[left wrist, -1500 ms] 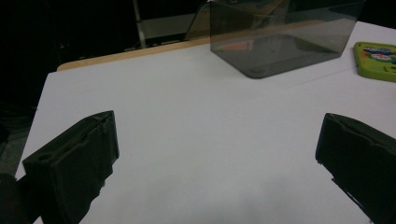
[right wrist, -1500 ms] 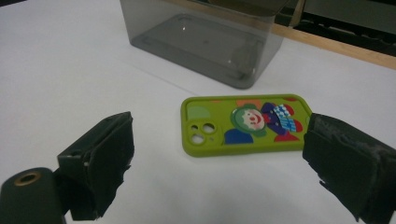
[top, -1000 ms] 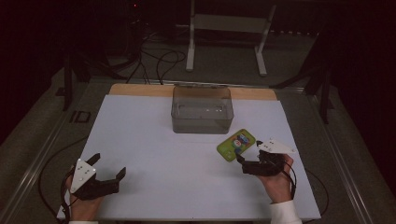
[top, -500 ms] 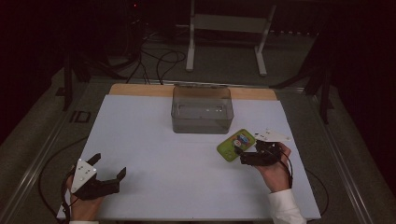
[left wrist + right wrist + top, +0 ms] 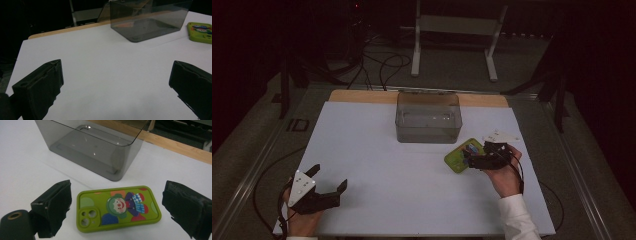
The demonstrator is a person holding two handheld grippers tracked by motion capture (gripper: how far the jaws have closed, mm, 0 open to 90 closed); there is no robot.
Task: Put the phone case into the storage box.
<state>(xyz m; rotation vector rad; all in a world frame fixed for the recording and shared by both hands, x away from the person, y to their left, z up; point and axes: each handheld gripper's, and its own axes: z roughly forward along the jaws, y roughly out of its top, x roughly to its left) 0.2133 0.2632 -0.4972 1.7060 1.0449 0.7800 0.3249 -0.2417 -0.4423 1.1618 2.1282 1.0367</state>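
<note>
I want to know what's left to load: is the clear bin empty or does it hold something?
Empty: the clear bin shows only its bare floor; the phone case lies outside.

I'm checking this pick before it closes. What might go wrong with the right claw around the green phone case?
The green phone case lies flat on the white table, so the open right claw may slide over its thin edges instead of gripping. The smoky clear bin stands close behind; a push forward might drive the case against its wall.
</note>
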